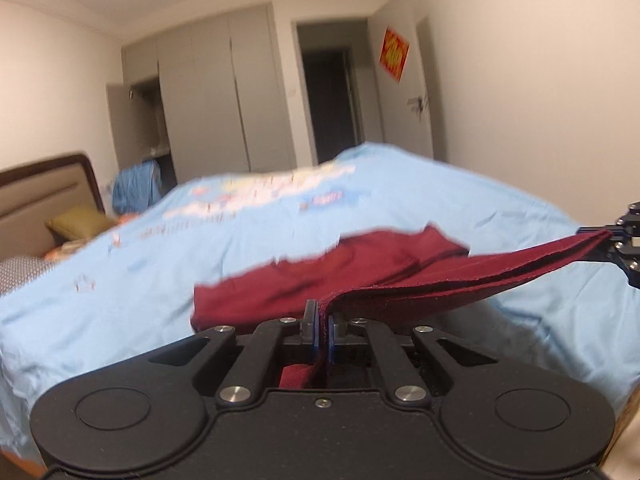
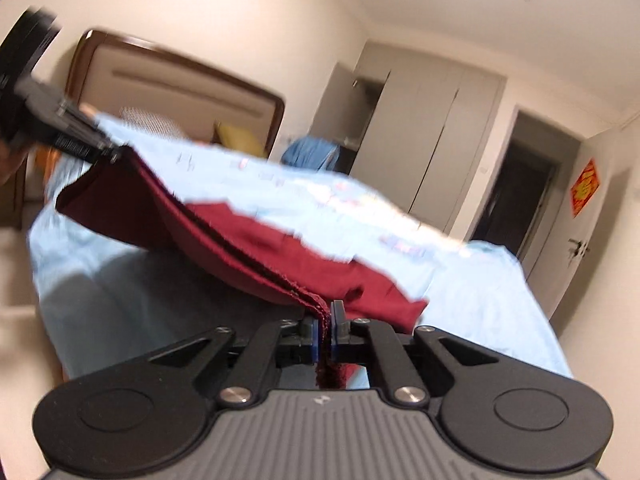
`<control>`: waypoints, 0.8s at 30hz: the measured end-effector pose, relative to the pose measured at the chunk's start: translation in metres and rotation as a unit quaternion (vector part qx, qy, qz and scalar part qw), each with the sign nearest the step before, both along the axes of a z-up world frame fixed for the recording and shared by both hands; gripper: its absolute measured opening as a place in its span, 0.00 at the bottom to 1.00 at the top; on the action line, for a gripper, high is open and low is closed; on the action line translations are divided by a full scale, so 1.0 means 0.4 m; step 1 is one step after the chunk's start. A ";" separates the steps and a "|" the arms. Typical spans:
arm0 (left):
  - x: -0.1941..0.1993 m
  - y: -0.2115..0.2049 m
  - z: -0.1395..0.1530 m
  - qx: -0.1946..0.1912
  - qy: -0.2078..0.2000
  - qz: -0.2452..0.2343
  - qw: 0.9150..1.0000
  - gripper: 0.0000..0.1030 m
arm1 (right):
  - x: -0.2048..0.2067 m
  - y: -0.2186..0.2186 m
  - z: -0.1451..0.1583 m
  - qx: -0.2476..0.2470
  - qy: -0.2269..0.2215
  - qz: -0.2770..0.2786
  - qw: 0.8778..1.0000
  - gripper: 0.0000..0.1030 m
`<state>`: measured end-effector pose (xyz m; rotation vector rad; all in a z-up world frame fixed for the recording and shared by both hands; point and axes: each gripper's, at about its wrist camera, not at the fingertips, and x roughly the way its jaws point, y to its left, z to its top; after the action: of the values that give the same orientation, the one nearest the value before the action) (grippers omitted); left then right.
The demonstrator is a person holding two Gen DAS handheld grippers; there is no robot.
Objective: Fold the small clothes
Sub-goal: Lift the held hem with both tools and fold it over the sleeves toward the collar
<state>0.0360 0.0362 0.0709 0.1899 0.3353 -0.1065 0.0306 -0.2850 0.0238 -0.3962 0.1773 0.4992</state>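
Observation:
A dark red garment [image 1: 360, 272] lies partly on the light blue bedsheet [image 1: 140, 264], with its near edge lifted off the bed. My left gripper [image 1: 323, 324] is shut on one corner of that edge. The hem stretches taut to the right, where my right gripper [image 1: 612, 236] grips the other corner. In the right wrist view, my right gripper [image 2: 329, 320] is shut on the red garment [image 2: 224, 236], whose doubled hem runs up left to the left gripper [image 2: 116, 152]. The far part of the garment rests crumpled on the sheet.
The bed [image 2: 480, 292] has a brown padded headboard [image 2: 180, 80] with an olive pillow [image 1: 80, 222] and a patterned pillow [image 1: 20, 272]. Grey wardrobes [image 1: 224, 96], a blue bundle [image 1: 134, 188], a dark doorway [image 1: 332, 104] and a door with a red sign [image 1: 394, 54] stand beyond.

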 end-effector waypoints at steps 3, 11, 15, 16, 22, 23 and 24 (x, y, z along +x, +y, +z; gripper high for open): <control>-0.042 0.007 0.054 0.008 -0.033 -0.020 0.999 0.03 | -0.021 -0.018 0.050 0.024 -0.023 0.004 0.999 0.05; -0.130 0.044 0.176 0.002 -0.032 -0.089 0.995 0.03 | -0.139 -0.067 0.161 0.049 -0.059 0.024 0.997 0.05; -0.133 0.038 0.187 0.008 -0.020 -0.117 0.993 0.03 | -0.176 -0.088 0.184 0.055 -0.042 0.028 0.997 0.06; -0.125 0.036 0.185 0.012 -0.019 -0.121 0.992 0.03 | -0.174 -0.093 0.183 0.057 -0.036 0.025 0.997 0.06; -0.025 0.034 0.164 0.018 0.014 -0.127 0.992 0.03 | -0.105 -0.099 0.167 0.056 -0.009 0.008 0.998 0.06; 0.000 0.041 0.162 0.018 0.018 -0.127 0.992 0.03 | -0.084 -0.097 0.164 0.051 -0.007 0.007 0.999 0.06; 0.025 0.046 0.163 0.019 0.021 -0.126 0.992 0.04 | -0.063 -0.092 0.164 0.045 -0.007 0.006 0.999 0.06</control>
<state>0.0461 0.0547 0.1360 0.2687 0.3551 -0.3545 0.0054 -0.3218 0.0895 -0.3126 0.1377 0.5144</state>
